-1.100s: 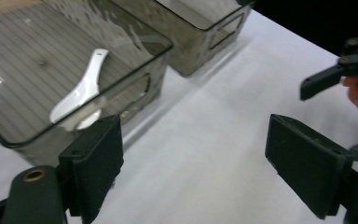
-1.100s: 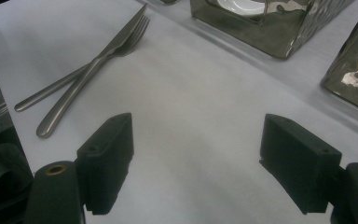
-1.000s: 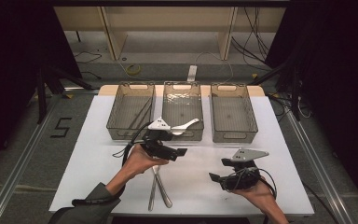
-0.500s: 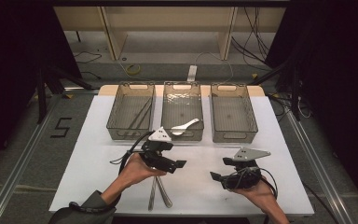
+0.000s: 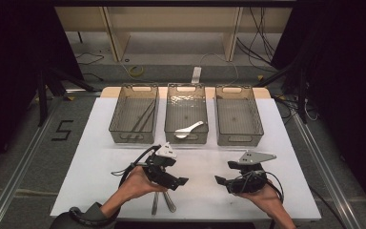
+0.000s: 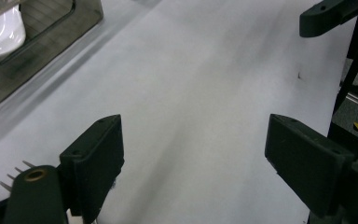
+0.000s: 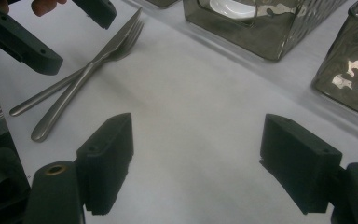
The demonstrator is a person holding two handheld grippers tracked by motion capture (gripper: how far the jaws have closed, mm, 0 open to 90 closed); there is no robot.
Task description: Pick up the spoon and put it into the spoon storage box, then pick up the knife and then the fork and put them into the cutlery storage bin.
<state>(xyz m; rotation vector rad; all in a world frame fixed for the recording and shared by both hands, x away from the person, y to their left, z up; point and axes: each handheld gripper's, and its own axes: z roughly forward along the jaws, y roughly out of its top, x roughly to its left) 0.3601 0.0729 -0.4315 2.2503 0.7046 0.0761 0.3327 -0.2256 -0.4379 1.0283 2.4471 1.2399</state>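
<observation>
A steel knife (image 7: 123,30) and fork (image 7: 129,43) lie crossed on the white table near its front edge, handles toward the person (image 5: 161,204). My left gripper (image 5: 178,182) hovers just above and beside them, open with nothing between its jaws (image 6: 193,158); the fork tines (image 6: 13,173) poke out by its left jaw. My right gripper (image 5: 224,174) stands open and empty to the right (image 7: 196,158), facing the left gripper (image 7: 79,42). A white spoon (image 5: 189,130) lies in the middle bin (image 5: 187,138).
Three clear bins stand in a row at the back of the table. The left bin (image 5: 134,136) holds thin dark sticks, and the right bin (image 5: 240,138) holds nothing I can see. White table surface (image 5: 205,157) lies between the bins and the grippers.
My left gripper has pulled back from in front of the middle bin toward the person and now sits over the fork and knife. The right gripper has hardly moved.
</observation>
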